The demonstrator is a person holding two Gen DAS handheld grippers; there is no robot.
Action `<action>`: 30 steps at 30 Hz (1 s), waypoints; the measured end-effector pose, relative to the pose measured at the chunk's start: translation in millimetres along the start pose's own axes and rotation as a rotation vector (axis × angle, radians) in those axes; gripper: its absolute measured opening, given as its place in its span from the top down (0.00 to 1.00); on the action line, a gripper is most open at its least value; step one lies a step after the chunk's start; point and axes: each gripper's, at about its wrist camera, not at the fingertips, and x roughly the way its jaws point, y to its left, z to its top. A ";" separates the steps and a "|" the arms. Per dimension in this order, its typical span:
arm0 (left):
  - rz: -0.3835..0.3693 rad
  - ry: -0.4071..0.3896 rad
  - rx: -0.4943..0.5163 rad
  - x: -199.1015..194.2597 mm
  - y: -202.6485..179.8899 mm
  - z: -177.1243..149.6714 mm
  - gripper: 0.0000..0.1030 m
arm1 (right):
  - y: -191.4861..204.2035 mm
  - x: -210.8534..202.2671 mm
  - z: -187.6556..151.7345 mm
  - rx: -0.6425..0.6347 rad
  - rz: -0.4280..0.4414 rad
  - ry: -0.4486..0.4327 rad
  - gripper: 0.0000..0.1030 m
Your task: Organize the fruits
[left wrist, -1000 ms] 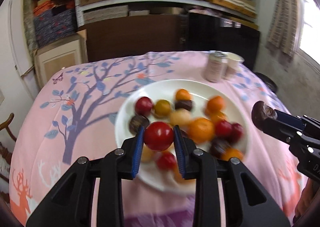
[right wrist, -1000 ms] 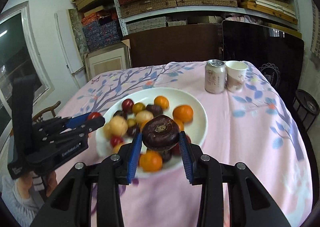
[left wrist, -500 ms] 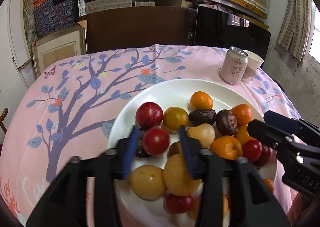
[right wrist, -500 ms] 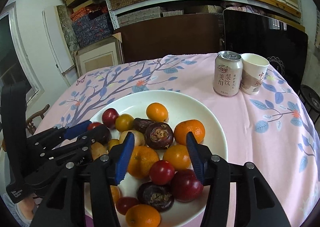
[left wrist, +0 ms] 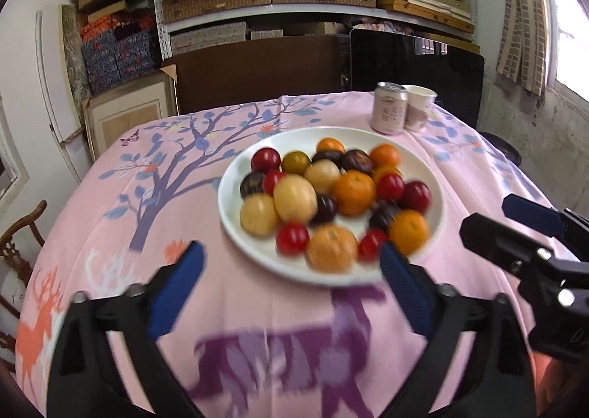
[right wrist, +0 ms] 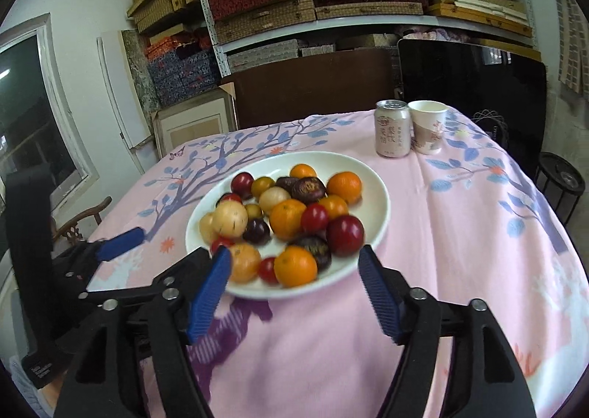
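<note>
A round, glossy white ceramic plate (left wrist: 438, 193) sits at mid-frame in both views, heaped with smooth round fruits (left wrist: 331, 197): matte orange mandarins with dimpled skin, shiny red and dark maroon plums, pale yellow speckled globes and wrinkled purple-brown ones. The plate rests on a bench covered by a soft pink cloth (right wrist: 460, 234) printed with a blue-leaved tree, orange and white deer and a purple shape near the lower edge.

The left gripper (left wrist: 291, 272), black plastic with ribbed blue pads, fills the lower part of its own view; its jaws stand spread wide with nothing between them, short of the plate's near rim. The right gripper (right wrist: 294, 270), of the same build, has its jaws spread too, framing the plate's near rim without pressing on any fruit.

A second ago the left jaws pinched a red fruit and the right jaws a wrinkled dark one; both fruits now lie among the pile, the jaws of both have just been opening, and the plate appears farther from both cameras.

At the bench's upper right stand a pale pink drink can (right wrist: 392, 130) and a white paper cup (right wrist: 429, 129), touching. Behind are shelves (right wrist: 331, 27) of woven boxes, a dark panel and a white wall.
</note>
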 end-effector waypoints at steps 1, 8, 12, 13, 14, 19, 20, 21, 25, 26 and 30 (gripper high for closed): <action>0.002 -0.002 0.011 -5.7 -2.9 -4.4 0.06 | -1.2 -5.2 -6.6 0.001 -0.013 -0.012 0.10; 0.025 -0.016 0.000 -34.1 -5.1 -33.3 0.04 | -29.4 -35.1 -24.8 0.089 -0.085 -0.085 0.03; -0.005 -0.020 -0.042 -35.6 4.0 -31.2 0.04 | -37.2 -25.7 -26.1 0.099 -0.112 -0.046 0.03; -0.008 -0.018 -0.043 -35.4 4.7 -30.8 0.04 | -34.8 -21.4 -27.3 0.089 -0.116 -0.025 0.03; -0.018 -0.014 -0.043 -35.4 5.3 -30.6 0.04 | -31.7 -17.9 -28.4 0.071 -0.125 -0.009 0.03; -0.044 -0.003 -0.062 -35.3 8.8 -26.7 0.04 | -11.7 -5.3 -36.7 -0.035 -0.163 0.038 0.03; -0.053 0.001 -0.064 -35.1 9.3 -26.0 0.04 | -9.9 -3.7 -38.0 -0.044 -0.163 0.046 0.03; -0.061 0.005 -0.069 -35.0 9.6 -26.0 0.04 | -9.4 -3.1 -38.5 -0.046 -0.163 0.050 0.03; -0.091 0.017 -0.092 -33.8 13.1 -24.7 0.04 | -10.7 -1.9 -39.4 -0.034 -0.156 0.059 0.03; -0.101 0.022 -0.099 -33.3 13.7 -24.1 0.04 | -10.4 -1.6 -39.6 -0.030 -0.153 0.062 0.03; -0.131 0.035 -0.118 -30.2 15.8 -24.4 0.04 | -6.4 0.3 -40.6 -0.044 -0.152 0.074 0.03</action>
